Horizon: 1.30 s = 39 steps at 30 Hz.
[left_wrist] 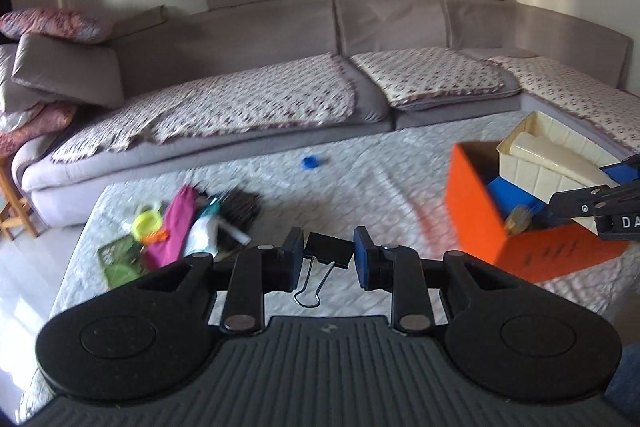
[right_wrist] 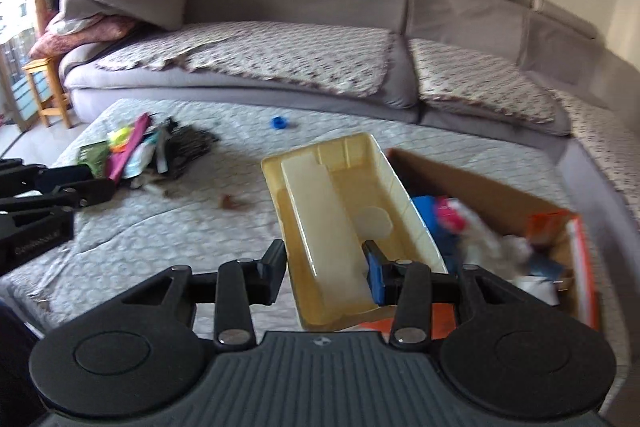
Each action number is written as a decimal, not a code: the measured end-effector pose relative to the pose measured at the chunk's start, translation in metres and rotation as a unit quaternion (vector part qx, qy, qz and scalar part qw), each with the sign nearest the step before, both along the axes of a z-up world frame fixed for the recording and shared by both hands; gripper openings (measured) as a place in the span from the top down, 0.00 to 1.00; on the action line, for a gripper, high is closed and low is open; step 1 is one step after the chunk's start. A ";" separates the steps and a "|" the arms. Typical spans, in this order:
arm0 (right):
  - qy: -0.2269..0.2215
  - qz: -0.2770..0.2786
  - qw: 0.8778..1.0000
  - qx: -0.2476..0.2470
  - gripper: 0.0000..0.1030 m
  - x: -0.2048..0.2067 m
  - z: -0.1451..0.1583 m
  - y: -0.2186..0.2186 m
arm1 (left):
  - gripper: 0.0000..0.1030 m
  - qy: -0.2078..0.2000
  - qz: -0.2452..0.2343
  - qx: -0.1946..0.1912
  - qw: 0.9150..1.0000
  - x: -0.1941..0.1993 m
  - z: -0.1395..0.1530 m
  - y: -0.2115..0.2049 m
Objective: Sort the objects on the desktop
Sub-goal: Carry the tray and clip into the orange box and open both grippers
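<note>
**Binder clip on the left, cream tray on the right**

Starting at the left edge of the quilted white table cover (left_wrist: pixel 360 163), a heap of clutter (left_wrist: pixel 180 231) sits near the corner: a green packet, a yellow ring, a magenta pouch, and a dark striped cloth. Beyond that corner the cover drops off to pale floor, and a wooden stool (right_wrist: pixel 48 87) stands by the sofa (left_wrist: pixel 280 39) end.

Centre stage, the left gripper (left_wrist: pixel 329 255) has its jaws drawn narrow, clamped on a black binder clip (left_wrist: pixel 329 254), wire handles dangling below. Ahead of it lies a wide bare stretch of cover, with only a small blue cap (left_wrist: pixel 310 163) out near the sofa's edge.

Over to the right, the orange box (left_wrist: pixel 476 211) sits close to the cover's right edge. Inside it are blue items, something pink and white, and crumpled pale bits, all too blurred to name. The right gripper (right_wrist: pixel 326 269) grips the near wall of a cream plastic tray (right_wrist: pixel 384 167), one finger outside, the blue pad inside. The tray tilts over the box's left side, holding one long cream slab (right_wrist: pixel 320 211).
</note>
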State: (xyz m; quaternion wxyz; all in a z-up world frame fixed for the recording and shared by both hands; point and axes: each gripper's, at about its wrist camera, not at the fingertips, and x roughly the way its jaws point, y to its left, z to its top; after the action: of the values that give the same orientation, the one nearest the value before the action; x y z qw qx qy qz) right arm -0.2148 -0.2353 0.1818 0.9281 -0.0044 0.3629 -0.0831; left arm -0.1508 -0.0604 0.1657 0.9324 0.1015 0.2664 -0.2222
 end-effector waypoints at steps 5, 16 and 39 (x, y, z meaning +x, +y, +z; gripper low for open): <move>-0.004 -0.066 0.998 -0.018 0.61 -0.006 0.008 -0.045 | 0.74 -0.001 -0.043 -0.011 0.999 0.027 -0.025 -0.041; 0.020 -0.145 0.989 -0.017 0.60 0.014 -0.005 -0.118 | 0.74 0.033 -0.103 0.008 0.994 0.079 -0.026 -0.155; 0.077 -0.141 0.986 0.031 0.60 0.054 -0.058 -0.176 | 0.74 0.110 -0.090 0.099 0.985 0.140 -0.105 -0.199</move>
State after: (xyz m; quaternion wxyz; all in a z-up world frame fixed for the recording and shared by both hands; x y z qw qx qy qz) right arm -0.1610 -0.4110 0.1233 0.8759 0.0693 0.4328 -0.2016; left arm -0.0105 -0.2594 0.0603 0.8589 0.1917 0.3782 -0.2874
